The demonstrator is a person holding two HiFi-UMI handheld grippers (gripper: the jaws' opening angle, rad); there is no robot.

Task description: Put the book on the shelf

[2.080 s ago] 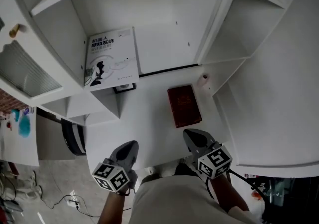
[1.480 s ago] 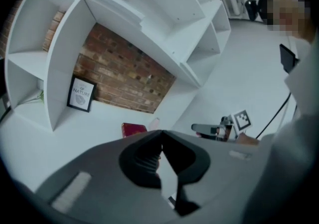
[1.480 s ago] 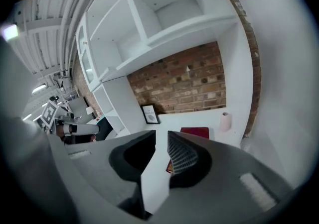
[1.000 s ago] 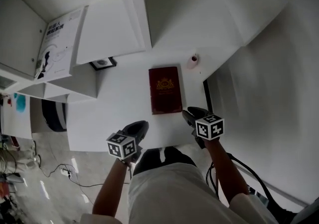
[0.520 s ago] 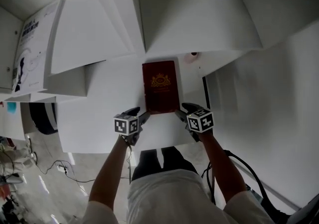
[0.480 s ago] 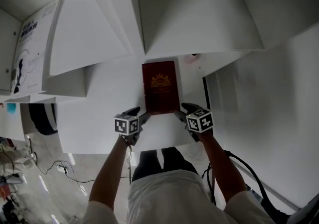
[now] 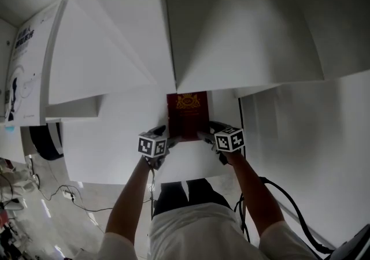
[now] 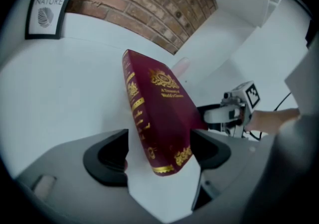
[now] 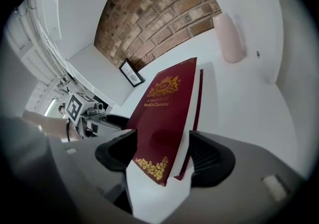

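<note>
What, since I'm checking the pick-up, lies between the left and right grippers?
The dark red book lies between left gripper and right gripper, a near corner inside each one's opening jaws. Head view shows it.

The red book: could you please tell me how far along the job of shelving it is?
Done: only the approach; the left hand-held gripper and right hand-held gripper sit at the near corners of the red book, which lies flat on the white desk. In hand: their jaws are opening around those corners, not pressing yet. Left: grip, lift, and place it on the shelf.
</note>
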